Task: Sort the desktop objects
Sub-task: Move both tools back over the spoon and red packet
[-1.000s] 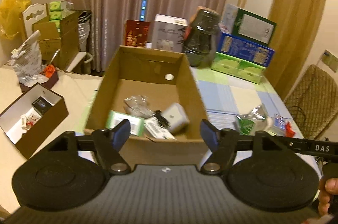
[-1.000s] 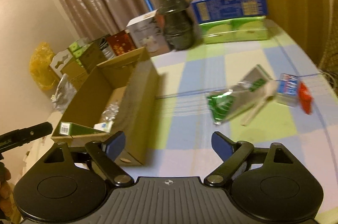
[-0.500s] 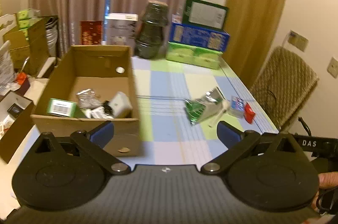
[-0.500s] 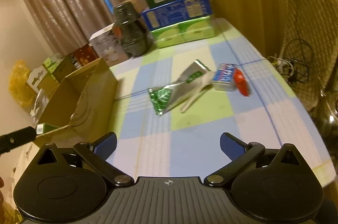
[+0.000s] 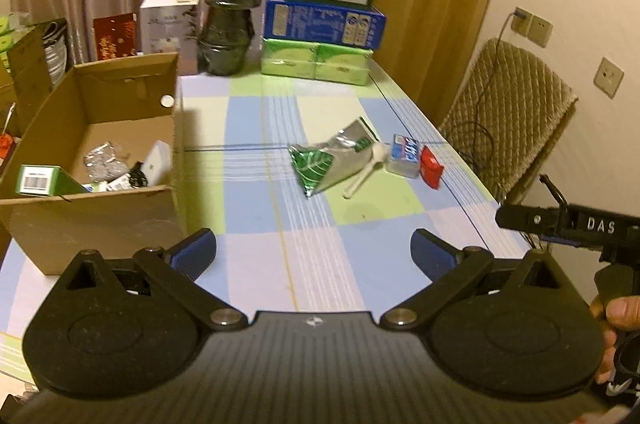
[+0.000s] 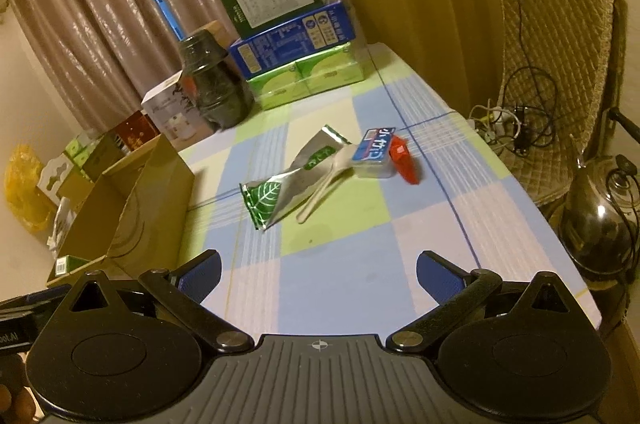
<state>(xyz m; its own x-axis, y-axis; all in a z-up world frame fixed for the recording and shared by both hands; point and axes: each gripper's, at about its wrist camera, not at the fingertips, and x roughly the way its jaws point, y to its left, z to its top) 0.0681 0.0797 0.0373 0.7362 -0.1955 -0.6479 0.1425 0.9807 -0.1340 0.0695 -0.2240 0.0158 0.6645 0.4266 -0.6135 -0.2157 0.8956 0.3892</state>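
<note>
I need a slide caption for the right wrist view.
Open right gripper above checkered table, facing foil packet.

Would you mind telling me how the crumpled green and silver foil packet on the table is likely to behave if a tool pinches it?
The crumpled green and silver foil packet looks flattened and creased, so it will probably flex and feel light. Its shiny surface may slip. The white plastic spoon lies against it and might shift too.
</note>
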